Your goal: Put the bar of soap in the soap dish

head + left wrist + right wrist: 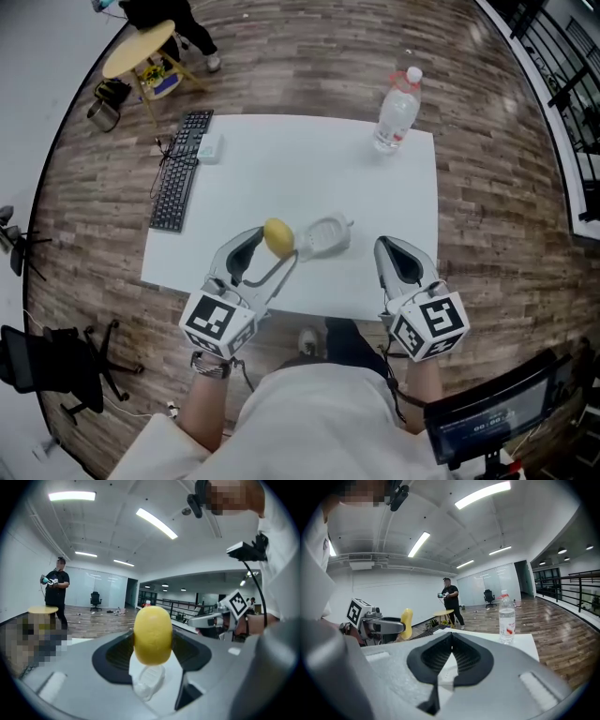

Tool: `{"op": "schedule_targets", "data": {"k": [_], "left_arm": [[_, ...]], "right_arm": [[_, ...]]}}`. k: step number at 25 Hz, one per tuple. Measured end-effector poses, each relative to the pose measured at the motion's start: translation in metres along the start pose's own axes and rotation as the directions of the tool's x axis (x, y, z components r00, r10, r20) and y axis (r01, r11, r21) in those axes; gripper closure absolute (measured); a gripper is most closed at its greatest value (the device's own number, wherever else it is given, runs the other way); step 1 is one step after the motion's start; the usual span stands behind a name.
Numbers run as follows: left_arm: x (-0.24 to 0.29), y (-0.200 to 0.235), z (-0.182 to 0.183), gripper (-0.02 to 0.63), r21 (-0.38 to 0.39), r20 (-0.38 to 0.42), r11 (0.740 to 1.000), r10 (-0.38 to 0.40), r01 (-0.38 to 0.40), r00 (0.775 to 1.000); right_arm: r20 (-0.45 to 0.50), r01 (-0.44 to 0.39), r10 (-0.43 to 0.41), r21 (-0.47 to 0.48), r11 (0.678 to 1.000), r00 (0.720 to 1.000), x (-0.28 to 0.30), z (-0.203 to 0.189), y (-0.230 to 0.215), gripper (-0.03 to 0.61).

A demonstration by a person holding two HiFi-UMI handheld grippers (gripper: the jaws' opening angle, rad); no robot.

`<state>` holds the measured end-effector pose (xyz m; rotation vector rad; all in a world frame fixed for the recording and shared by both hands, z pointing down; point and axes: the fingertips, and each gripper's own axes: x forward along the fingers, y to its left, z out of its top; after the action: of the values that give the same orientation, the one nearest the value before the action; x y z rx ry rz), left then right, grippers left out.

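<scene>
A yellow oval bar of soap (277, 236) is held above the white table (281, 169), with my left gripper (274, 246) shut on it. The left gripper view shows the soap (152, 635) upright between the jaws, and the clear soap dish (149, 681) below it on the table. From the head view the soap dish (326, 234) lies just right of the soap, near the table's front. My right gripper (392, 257) hovers over the front right of the table, jaws together, holding nothing. In the right gripper view the soap (406, 622) shows at the left.
A clear water bottle (397, 110) with a red cap stands at the table's back right corner. A black keyboard (182, 169) and a small white box lie along the left edge. A person stands by a round yellow table (139, 49) beyond. Wooden floor surrounds the table.
</scene>
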<state>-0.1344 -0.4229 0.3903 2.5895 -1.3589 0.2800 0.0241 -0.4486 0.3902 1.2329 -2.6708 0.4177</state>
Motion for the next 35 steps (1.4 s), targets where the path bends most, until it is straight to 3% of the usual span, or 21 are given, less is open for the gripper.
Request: {"op": "schedule_targets", "data": {"k": [35], "left_arm": [[0.055, 0.011, -0.045, 0.342, -0.028, -0.146, 0.995, -0.101, 0.098, 0.984]], "right_arm": [[-0.105, 0.047, -0.038, 0.086, 0.995, 0.994, 0.016, -0.035, -0.026, 0.575]]}}
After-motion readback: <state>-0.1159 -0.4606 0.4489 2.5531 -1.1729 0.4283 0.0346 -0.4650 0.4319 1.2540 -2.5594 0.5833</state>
